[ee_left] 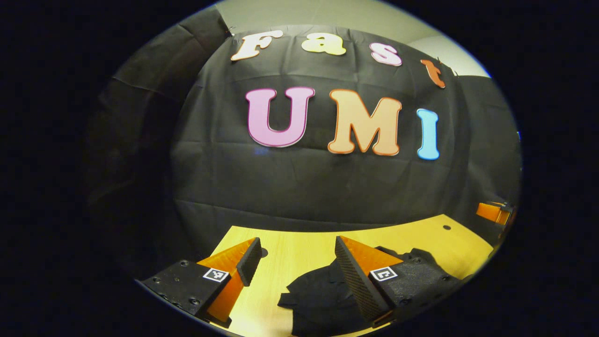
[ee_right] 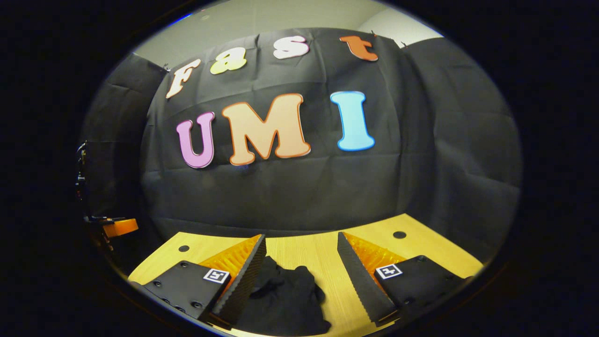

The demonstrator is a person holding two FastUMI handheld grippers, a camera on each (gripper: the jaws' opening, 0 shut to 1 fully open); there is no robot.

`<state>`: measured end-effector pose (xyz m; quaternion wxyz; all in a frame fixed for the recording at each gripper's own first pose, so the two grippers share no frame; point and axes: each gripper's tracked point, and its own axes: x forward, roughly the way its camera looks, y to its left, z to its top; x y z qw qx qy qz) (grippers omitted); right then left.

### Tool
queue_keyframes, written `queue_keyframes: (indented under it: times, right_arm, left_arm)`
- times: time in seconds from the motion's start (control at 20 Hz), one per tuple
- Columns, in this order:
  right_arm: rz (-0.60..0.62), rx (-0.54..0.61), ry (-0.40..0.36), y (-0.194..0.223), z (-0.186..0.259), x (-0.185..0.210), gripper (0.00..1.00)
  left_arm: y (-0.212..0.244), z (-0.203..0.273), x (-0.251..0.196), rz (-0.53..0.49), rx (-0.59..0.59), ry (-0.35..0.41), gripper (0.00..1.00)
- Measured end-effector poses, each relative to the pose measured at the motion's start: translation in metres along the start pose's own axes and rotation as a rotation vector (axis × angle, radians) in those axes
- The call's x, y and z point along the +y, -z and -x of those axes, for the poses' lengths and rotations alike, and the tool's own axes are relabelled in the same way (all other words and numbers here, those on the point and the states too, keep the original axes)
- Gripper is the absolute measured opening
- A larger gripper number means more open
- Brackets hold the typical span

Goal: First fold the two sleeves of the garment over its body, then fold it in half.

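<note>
A black garment [ee_left: 327, 299] lies crumpled on the light wooden table [ee_left: 299, 252], low in the left gripper view and partly behind the right-hand finger. My left gripper [ee_left: 297, 255] hovers above the table, open, nothing between its orange-backed fingers [ee_left: 355, 276]. In the right gripper view the same black garment [ee_right: 285, 297] sits bunched beside the left-hand finger, a sleeve or fold sticking up. My right gripper [ee_right: 302, 252] is open above the table [ee_right: 309, 255], holding nothing.
The table ends at the black cloth wall just beyond the garment. Small round holes [ee_right: 399, 234] mark the table's far corners. An orange and black part of the other gripper [ee_left: 493, 211] shows at the far right of the left gripper view, and another [ee_right: 119, 227] at the far left of the right gripper view.
</note>
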<state>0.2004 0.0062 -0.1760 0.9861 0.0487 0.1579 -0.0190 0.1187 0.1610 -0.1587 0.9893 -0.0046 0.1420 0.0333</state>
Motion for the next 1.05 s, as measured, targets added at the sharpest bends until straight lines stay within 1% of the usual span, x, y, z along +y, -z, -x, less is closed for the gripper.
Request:
queue_keyframes:
  times: [0.1,0.15,0.2,0.25,0.3,0.35,0.4,0.55,0.6,0.65,0.7,0.75,1.0,1.05]
  right_arm:
    - [0.006,-0.031,-0.024,-0.007,0.028,0.002,0.97]
    - [0.005,-0.04,-0.034,-0.008,0.046,0.003,0.93]
    - [0.007,-0.055,-0.045,-0.01,0.063,0.002,0.93]
    - [0.009,-0.081,-0.054,-0.013,0.08,0.002,0.97]
    - [0.011,-0.107,-0.066,-0.016,0.1,0.002,0.93]
    - [0.011,-0.118,-0.071,-0.014,0.119,0.002,0.93]
    - [0.015,-0.131,-0.081,-0.011,0.138,0.002,0.96]
    - [0.015,-0.154,-0.1,-0.002,0.19,0.001,0.96]
    - [0.011,-0.158,-0.104,0.008,0.207,0.0,0.96]
    - [0.009,-0.161,-0.108,0.01,0.216,-0.002,0.96]
    - [0.008,-0.161,-0.112,0.011,0.223,-0.003,1.0]
    - [0.005,-0.163,-0.116,0.012,0.229,-0.004,0.96]
    - [-0.002,-0.171,-0.128,0.01,0.245,-0.005,0.96]
    - [-0.004,-0.178,-0.128,0.009,0.249,-0.005,0.93]
  left_arm:
    - [-0.015,0.028,-0.007,0.001,-0.046,-0.016,0.93]
    - [-0.022,0.043,-0.014,-0.001,-0.064,-0.013,0.93]
    - [-0.03,0.059,-0.02,-0.003,-0.093,-0.009,0.93]
    - [-0.037,0.076,-0.027,-0.005,-0.118,-0.004,0.93]
    - [-0.041,0.091,-0.033,-0.011,-0.138,-0.007,0.93]
    - [-0.044,0.106,-0.038,-0.02,-0.151,-0.012,0.93]
    - [-0.046,0.122,-0.043,-0.03,-0.161,-0.014,0.93]
    - [-0.048,0.163,-0.065,-0.028,-0.18,-0.001,0.92]
    - [-0.048,0.173,-0.07,-0.026,-0.181,0.003,0.92]
    - [-0.05,0.181,-0.075,-0.027,-0.189,0.01,0.92]
    - [-0.051,0.188,-0.078,-0.033,-0.192,0.013,0.92]
    - [-0.051,0.193,-0.082,-0.042,-0.192,0.022,0.93]
    - [-0.066,0.217,-0.09,-0.088,-0.231,0.038,0.92]
    - [-0.066,0.218,-0.091,-0.087,-0.235,0.039,0.92]
